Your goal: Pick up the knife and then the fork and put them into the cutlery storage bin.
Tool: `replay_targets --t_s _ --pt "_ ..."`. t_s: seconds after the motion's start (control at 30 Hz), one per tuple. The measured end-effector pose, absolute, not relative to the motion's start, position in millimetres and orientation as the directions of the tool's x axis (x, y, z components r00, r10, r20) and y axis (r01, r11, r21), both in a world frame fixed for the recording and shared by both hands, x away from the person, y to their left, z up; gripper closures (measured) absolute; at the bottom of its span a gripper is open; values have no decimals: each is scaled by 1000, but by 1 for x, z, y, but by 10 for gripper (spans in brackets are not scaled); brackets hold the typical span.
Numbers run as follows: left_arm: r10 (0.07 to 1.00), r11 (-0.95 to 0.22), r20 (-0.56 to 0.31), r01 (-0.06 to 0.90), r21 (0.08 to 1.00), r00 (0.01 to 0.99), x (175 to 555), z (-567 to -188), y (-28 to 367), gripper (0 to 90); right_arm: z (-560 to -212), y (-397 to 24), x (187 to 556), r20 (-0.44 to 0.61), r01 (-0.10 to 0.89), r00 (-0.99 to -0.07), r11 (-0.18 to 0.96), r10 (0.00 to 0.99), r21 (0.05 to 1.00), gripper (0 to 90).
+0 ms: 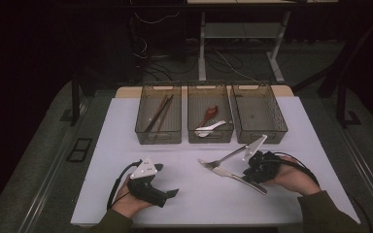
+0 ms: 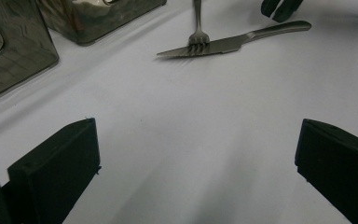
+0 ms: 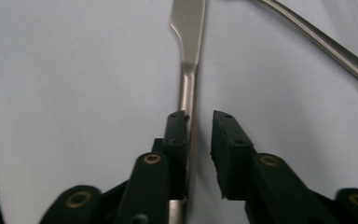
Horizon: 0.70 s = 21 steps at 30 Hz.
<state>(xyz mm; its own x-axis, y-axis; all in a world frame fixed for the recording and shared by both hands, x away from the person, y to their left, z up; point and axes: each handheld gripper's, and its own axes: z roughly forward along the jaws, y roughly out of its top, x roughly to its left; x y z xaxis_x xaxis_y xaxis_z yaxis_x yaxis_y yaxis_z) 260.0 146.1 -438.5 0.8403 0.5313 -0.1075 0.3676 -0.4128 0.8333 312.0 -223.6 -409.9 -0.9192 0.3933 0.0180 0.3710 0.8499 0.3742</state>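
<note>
My right gripper [image 3: 199, 122] sits low over the knife [image 3: 187, 70], near the right front of the table [image 1: 126, 145]. The handle runs between my jaws, touching the left one, with a gap to the right one, so they are parted and not yet clamped. As I judge it, the step is to pinch this handle. To do it well I should shift slightly so the handle lies midway, then close squarely across it, keeping low so the thin metal does not slip out.

The fork [image 1: 226, 158] lies across the knife blade, tines resting on it, so I should lift slowly and expect the fork to slide off.

My left gripper [image 1: 153, 187] rests at the left front, jaws wide apart and empty.

The right tray [image 1: 259, 112] looks empty, probably where the knife goes.
</note>
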Motion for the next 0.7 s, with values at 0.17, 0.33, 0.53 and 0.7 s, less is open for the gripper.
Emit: replay_targets --t_s 0.17,0.33,0.53,0.7 --pt "530 -415 -105 366 833 841 260 -438 146 0 -405 -200 311 6 388 -914 872 405 298 710" --pt "530 -413 -106 366 834 841 259 -438 146 0 -407 -184 319 8 412 -906 879 423 240 721" --pt "529 -414 -106 365 834 842 259 -438 147 0 -413 -176 327 6 402 -913 898 408 179 740" --pt "531 -415 -107 368 832 840 258 -438 147 0 -418 -171 328 -5 382 -922 914 386 136 756"
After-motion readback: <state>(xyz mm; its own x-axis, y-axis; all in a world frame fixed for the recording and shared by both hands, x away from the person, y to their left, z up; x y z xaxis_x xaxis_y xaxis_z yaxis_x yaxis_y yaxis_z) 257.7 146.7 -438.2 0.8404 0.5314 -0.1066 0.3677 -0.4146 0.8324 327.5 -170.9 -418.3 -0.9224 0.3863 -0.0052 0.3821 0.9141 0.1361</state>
